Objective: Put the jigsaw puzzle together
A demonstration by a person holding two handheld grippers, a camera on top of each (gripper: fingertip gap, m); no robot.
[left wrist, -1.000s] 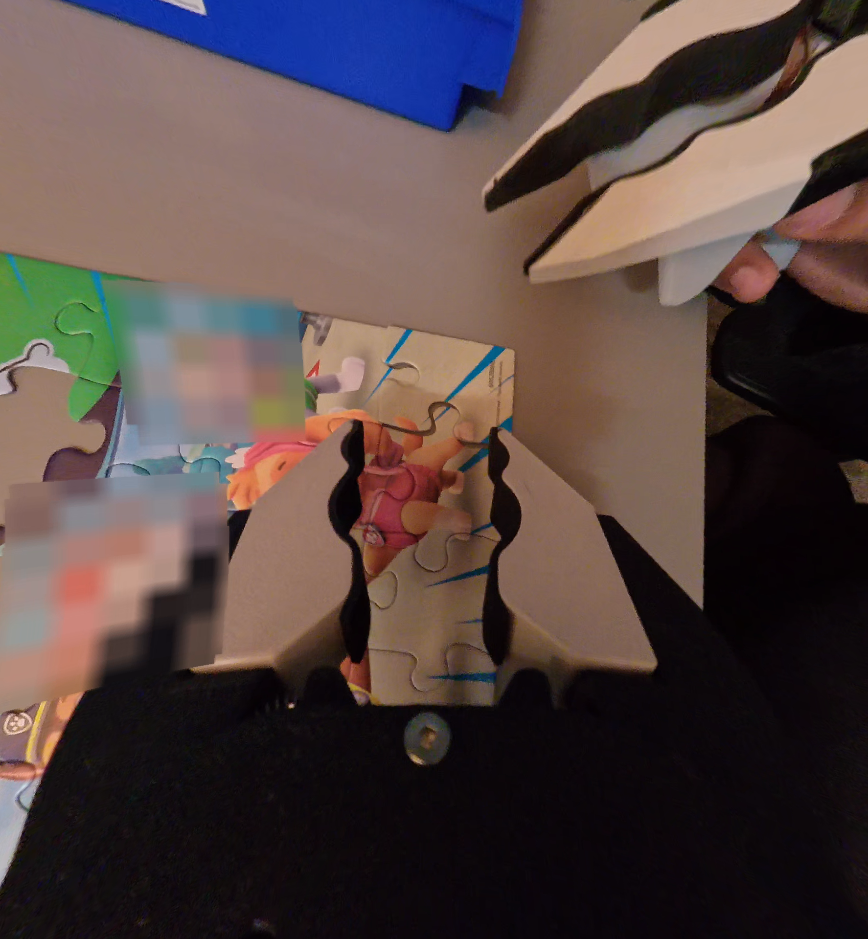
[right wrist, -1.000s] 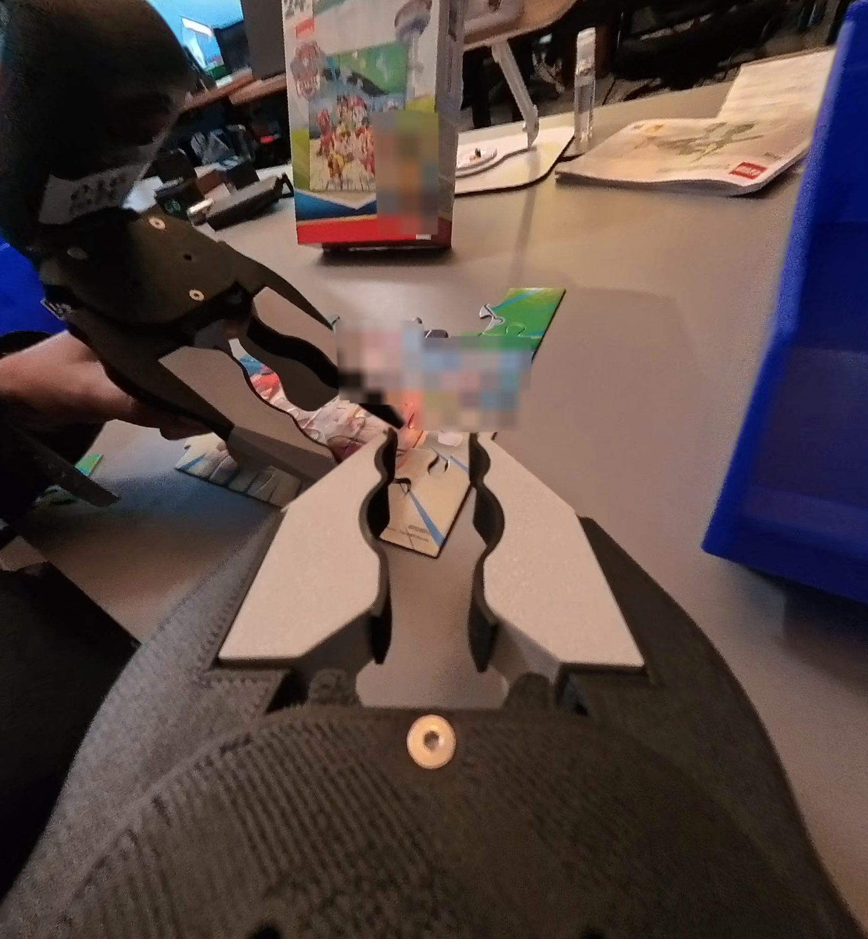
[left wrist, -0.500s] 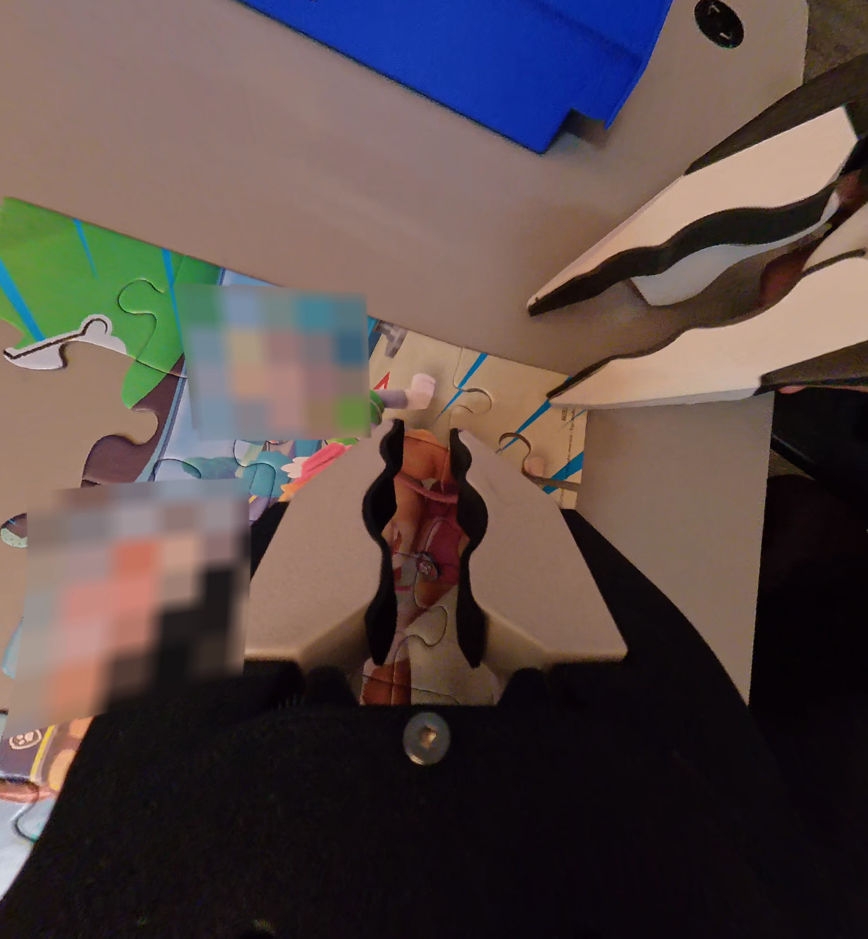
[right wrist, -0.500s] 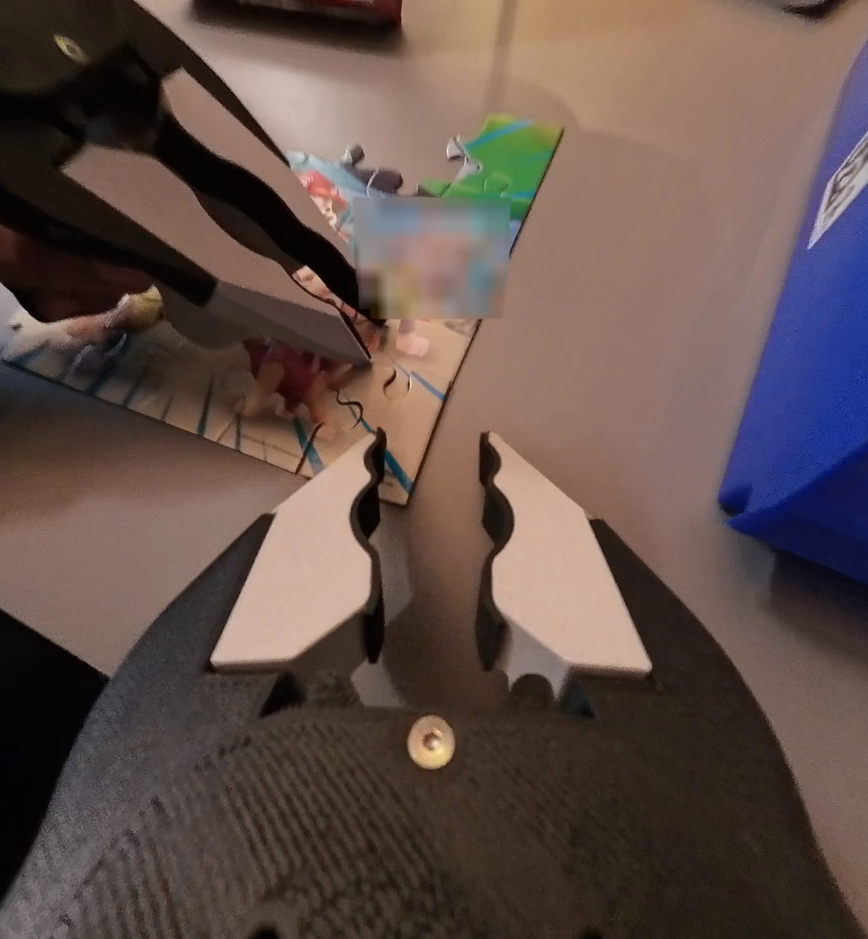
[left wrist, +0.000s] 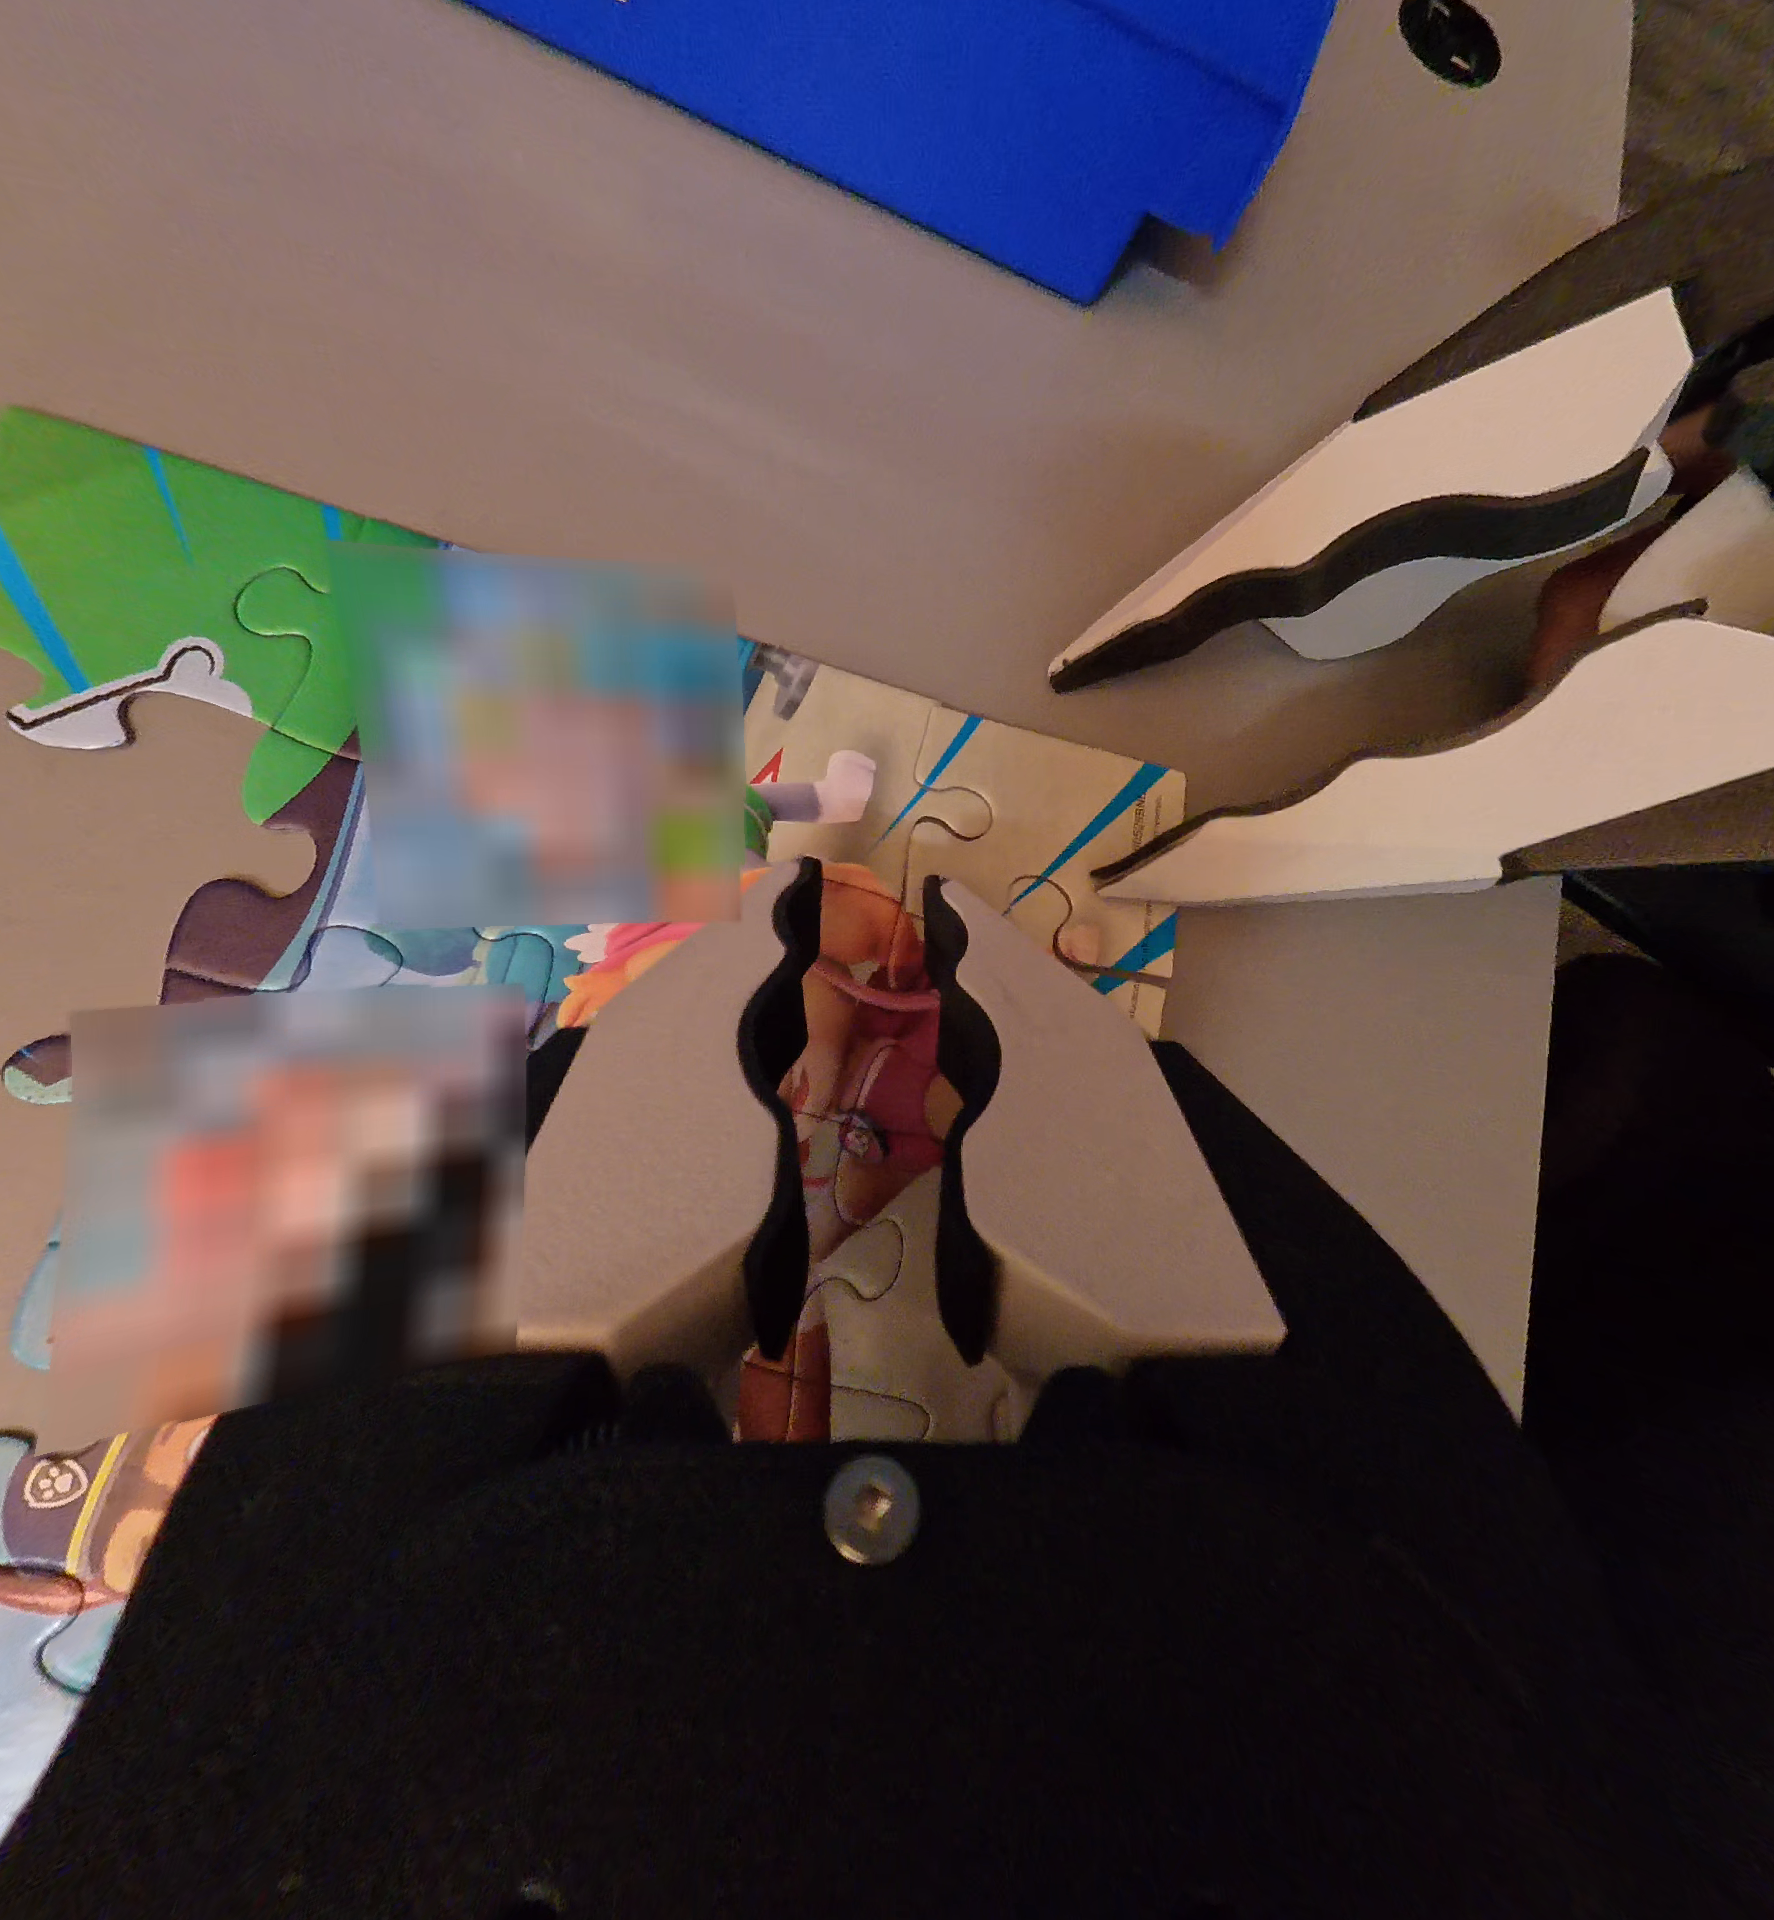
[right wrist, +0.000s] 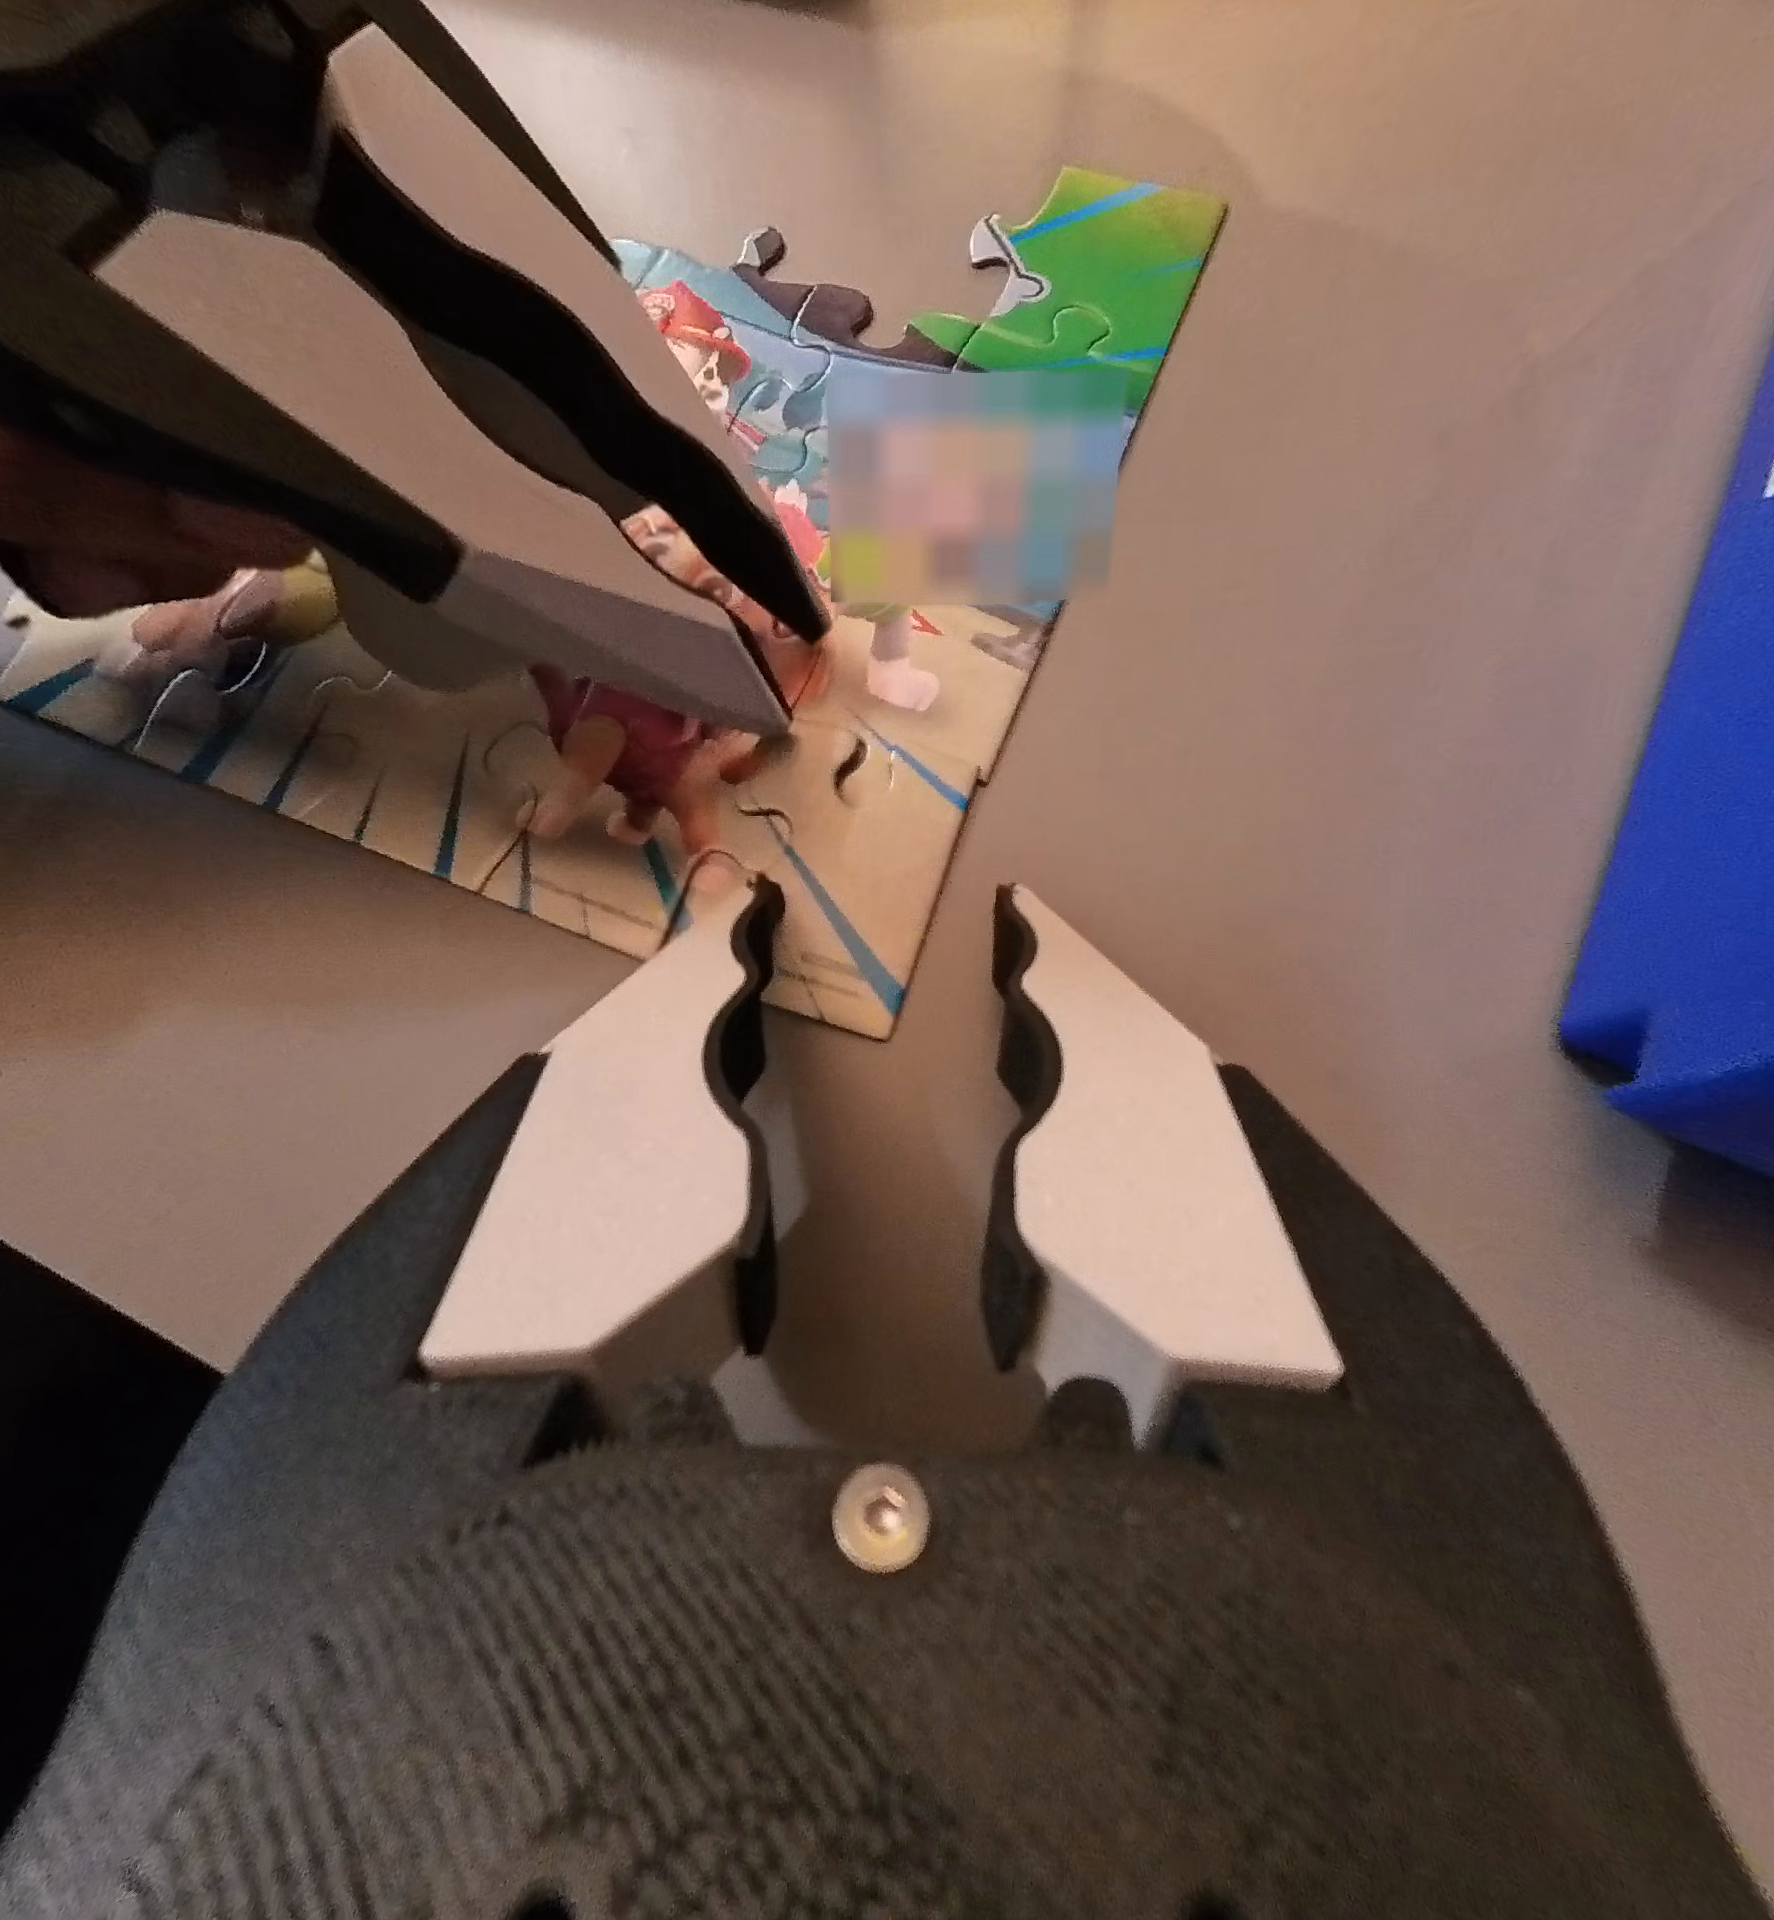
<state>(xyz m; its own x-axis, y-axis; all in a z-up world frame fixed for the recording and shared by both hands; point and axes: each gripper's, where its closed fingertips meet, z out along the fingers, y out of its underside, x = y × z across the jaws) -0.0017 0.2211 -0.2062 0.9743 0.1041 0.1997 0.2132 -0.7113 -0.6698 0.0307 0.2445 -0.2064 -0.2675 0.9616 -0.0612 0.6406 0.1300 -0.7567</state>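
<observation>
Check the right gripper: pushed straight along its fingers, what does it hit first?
Probably the near corner of the jigsaw puzzle: the right gripper, open with nothing between its fingers, points at that corner on the grey table. Its height above the table is unclear.

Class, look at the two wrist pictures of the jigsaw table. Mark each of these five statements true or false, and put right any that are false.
1. The jigsaw puzzle lies flat on the grey table. True.
2. The puzzle is complete. False: its far edge shows empty notches and tabs by the green pieces.
3. The right gripper holds a puzzle piece. False: its fingers stand apart with nothing between them, at the puzzle's near corner.
4. A blue bin stands to the right of the puzzle in the right wrist view. True.
5. The left gripper is lifted high above the blue bin. False: its tips point down onto the puzzle picture.
</observation>
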